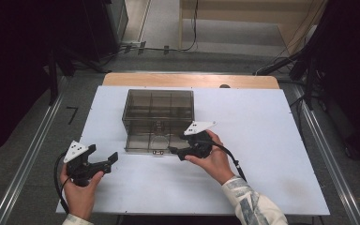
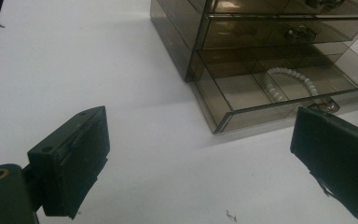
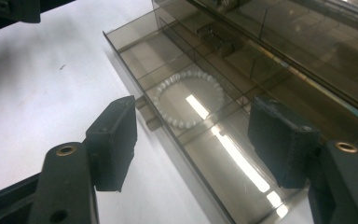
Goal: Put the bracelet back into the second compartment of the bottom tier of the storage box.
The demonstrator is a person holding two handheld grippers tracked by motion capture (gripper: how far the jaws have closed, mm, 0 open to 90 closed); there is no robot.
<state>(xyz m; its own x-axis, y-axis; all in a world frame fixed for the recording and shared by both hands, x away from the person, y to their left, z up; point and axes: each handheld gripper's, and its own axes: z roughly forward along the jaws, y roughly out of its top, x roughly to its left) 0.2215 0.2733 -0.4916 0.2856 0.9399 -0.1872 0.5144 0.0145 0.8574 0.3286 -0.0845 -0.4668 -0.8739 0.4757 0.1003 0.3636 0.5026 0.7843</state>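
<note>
A smoky transparent drawer box [image 1: 158, 108] stands on the white table [image 1: 262, 140]. Its bottom drawer [image 1: 152, 143] [image 2: 279, 100] [image 3: 205, 140] is pulled out toward the person. A white bead bracelet [image 3: 189, 99] [image 2: 289, 83] lies in the drawer's middle compartment. My right gripper [image 1: 176, 151] [image 3: 191, 140] is open, its jaws straddling the drawer's front wall beside the small handle [image 3: 147, 114]. My left gripper [image 1: 115, 158] [image 2: 200, 158] is open over bare table, to the left of the drawer's front corner, holding nothing.
The upper drawers [image 2: 284, 28] are closed, with small dark items inside. A wooden strip [image 1: 190, 79] borders the table's far edge. Metal rails [image 1: 33, 150] run along both sides on the floor, with cables [image 1: 187, 47] behind.
</note>
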